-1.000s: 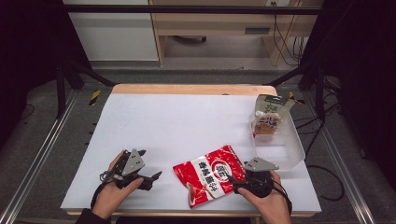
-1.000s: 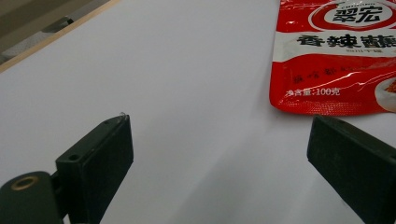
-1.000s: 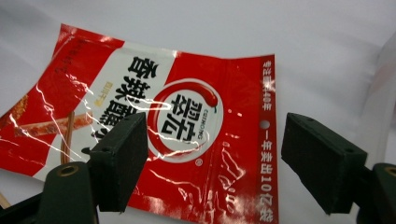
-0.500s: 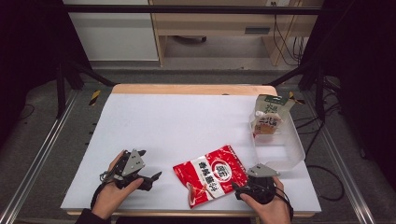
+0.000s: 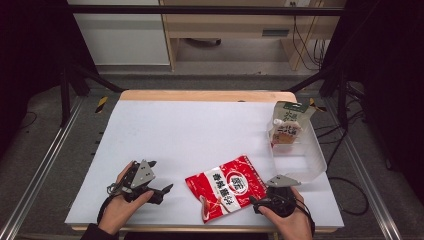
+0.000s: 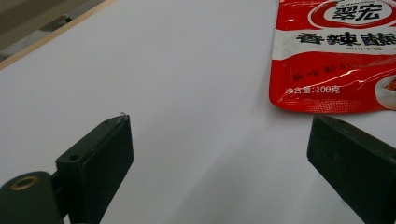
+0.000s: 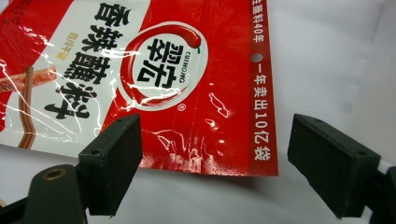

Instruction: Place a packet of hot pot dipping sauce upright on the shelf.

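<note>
A red sauce pouch (image 5: 226, 187) lies flat on the white table (image 5: 200, 135), near its front edge and somewhat right of the middle, with its white-and-red label facing up. The right gripper (image 5: 256, 201) sits just beside the pouch's right-hand lower corner; in the right gripper view its two black jaws stand wide apart, having just been opening, with the pouch's (image 7: 154, 79) edge lying on the table between and beyond them and neither pad pressing on it. The left gripper (image 5: 165, 190) rests low on the table to the left of the pouch, a little apart from it, its jaws spread wide over bare white surface, as the left gripper view shows. Toward the table's right edge stands a clear plastic bin (image 5: 305, 160) holding an upright carton (image 5: 287, 125).
</note>
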Action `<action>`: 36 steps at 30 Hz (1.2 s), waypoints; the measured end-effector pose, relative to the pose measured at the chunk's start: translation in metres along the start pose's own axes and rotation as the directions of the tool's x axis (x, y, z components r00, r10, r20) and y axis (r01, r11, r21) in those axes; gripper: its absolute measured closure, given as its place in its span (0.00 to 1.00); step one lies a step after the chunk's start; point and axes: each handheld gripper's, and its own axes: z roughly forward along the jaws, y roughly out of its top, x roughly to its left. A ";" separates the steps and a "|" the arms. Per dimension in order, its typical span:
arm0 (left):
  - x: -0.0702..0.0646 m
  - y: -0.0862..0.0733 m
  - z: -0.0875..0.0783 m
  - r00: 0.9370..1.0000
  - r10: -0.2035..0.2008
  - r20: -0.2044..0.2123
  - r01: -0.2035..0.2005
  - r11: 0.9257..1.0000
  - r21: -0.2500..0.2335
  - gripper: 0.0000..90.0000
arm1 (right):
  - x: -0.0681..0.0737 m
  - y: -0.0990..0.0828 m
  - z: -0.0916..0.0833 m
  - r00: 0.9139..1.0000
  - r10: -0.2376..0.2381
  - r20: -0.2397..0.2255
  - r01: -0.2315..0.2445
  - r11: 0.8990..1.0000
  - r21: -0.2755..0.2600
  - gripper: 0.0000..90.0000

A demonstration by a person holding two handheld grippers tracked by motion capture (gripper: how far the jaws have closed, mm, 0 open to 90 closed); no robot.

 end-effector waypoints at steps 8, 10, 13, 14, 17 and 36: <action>-0.001 0.000 0.001 1.000 -0.003 0.002 0.003 1.000 -0.003 0.08 | 0.000 0.001 0.004 0.999 0.013 -0.029 -0.013 1.000 0.022 0.21; -0.001 0.000 0.001 1.000 -0.004 0.002 0.004 1.000 -0.003 0.08 | 0.000 0.001 0.004 0.999 0.013 -0.031 -0.012 1.000 0.020 0.21; -0.001 0.000 0.001 1.000 -0.005 0.002 0.005 1.000 -0.004 0.08 | 0.001 0.001 0.003 0.999 0.020 -0.036 -0.019 1.000 0.013 0.21; -0.001 0.000 0.001 1.000 -0.006 0.000 0.006 1.000 -0.004 0.08 | 0.002 0.002 0.003 0.999 0.026 -0.040 -0.026 1.000 0.002 0.21; 0.000 0.000 0.001 1.000 -0.006 0.002 0.006 1.000 -0.003 0.08 | 0.004 0.003 0.001 0.998 0.031 -0.049 -0.031 0.999 -0.015 0.22; 0.000 -0.001 -0.001 1.000 0.007 -0.007 -0.007 1.000 0.007 0.08 | 0.003 0.002 -0.005 0.996 0.061 -0.065 -0.061 0.998 -0.003 0.41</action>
